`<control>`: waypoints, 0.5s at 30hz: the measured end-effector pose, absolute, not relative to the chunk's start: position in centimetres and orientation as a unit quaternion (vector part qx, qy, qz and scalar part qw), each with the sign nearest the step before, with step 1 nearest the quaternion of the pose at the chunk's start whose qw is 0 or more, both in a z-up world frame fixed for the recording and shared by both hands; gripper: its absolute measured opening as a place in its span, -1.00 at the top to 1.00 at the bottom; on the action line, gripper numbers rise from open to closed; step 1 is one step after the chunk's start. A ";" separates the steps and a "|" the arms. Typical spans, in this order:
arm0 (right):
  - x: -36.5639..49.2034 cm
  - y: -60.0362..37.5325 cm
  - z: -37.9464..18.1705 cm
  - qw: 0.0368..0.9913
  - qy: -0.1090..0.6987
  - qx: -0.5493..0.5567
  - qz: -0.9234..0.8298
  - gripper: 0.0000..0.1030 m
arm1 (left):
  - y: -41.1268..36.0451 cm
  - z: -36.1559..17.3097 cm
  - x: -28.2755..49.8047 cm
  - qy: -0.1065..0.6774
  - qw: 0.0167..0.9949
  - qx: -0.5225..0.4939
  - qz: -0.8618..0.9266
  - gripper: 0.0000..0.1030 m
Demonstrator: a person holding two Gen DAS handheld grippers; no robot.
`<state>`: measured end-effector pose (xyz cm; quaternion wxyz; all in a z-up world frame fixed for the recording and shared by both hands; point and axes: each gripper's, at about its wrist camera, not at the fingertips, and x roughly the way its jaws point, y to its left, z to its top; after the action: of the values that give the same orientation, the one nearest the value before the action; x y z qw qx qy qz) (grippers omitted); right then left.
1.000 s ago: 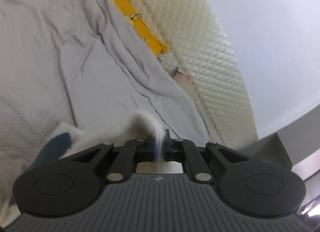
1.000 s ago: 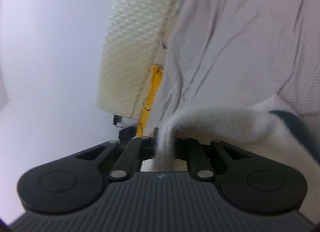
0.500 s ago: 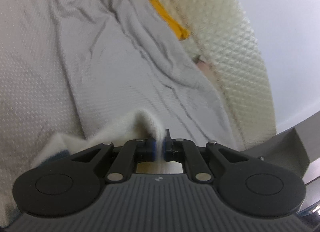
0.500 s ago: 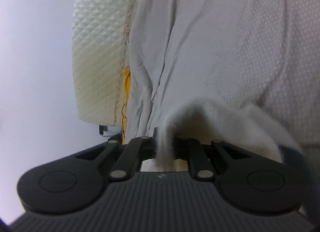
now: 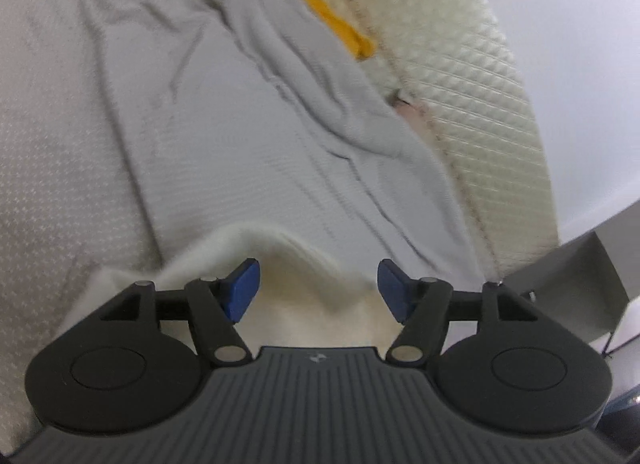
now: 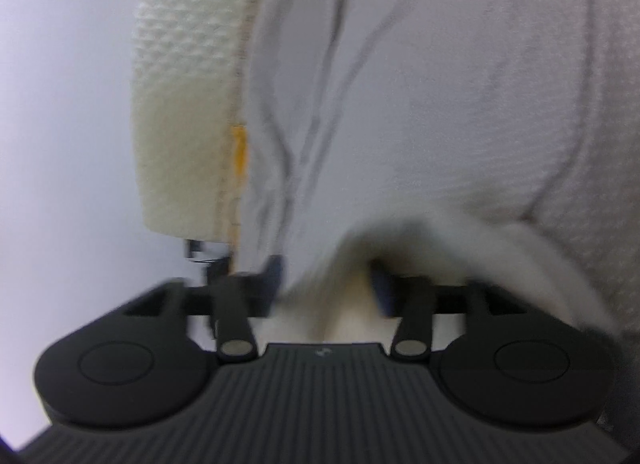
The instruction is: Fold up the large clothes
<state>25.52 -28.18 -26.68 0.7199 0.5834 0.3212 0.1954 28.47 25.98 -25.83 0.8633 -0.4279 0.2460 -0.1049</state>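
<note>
— Both claws had just been opening: a second earlier each pinched the fuzzy white garment, and then the left claw (image 5: 318,286) and right claw (image 6: 326,284) stood wide, pads clear, holding nothing.

— Where was the garment (image 5: 280,264)?

— Slumped on the grey bed sheet (image 5: 200,124), a fold of it loose between each claw's fingers.

— How would it handle?

— Soft, light and floppy, I judged; best pinched at an edge or corner.

— Count?

— One garment, two claws, one yellow item (image 5: 336,24) by the quilted mattress (image 5: 480,84).
</note>
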 end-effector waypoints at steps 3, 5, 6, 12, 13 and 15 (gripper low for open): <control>25.2 -27.6 -25.2 0.738 0.317 0.556 0.213 -0.46 | 24.9 -24.9 27.6 0.250 0.877 -0.395 -0.110 -0.36; 24.9 -27.0 -24.3 0.760 0.319 0.522 0.219 -0.46 | 23.4 -24.2 27.1 0.259 0.895 -0.346 -0.109 -0.36; 24.7 -26.5 -23.8 0.774 0.323 0.499 0.219 -0.46 | 22.4 -24.0 27.0 0.265 0.907 -0.310 -0.106 -0.36; 24.4 -23.3 -22.8 0.853 0.348 0.340 0.190 -0.45 | 17.5 -24.8 27.5 0.301 0.936 -0.166 -0.075 -0.36; 24.4 -22.8 -22.7 0.862 0.350 0.317 0.186 -0.42 | 17.1 -25.0 27.7 0.303 0.939 -0.151 -0.066 -0.37; 24.6 -21.9 -22.5 0.878 0.350 0.276 0.176 -0.39 | 16.7 -25.4 28.1 0.301 0.944 -0.126 -0.047 -0.36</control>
<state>24.65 -21.92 -22.49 0.8780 0.2756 0.3497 0.1756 28.07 16.69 -25.45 0.9442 -0.1257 0.3009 -0.0469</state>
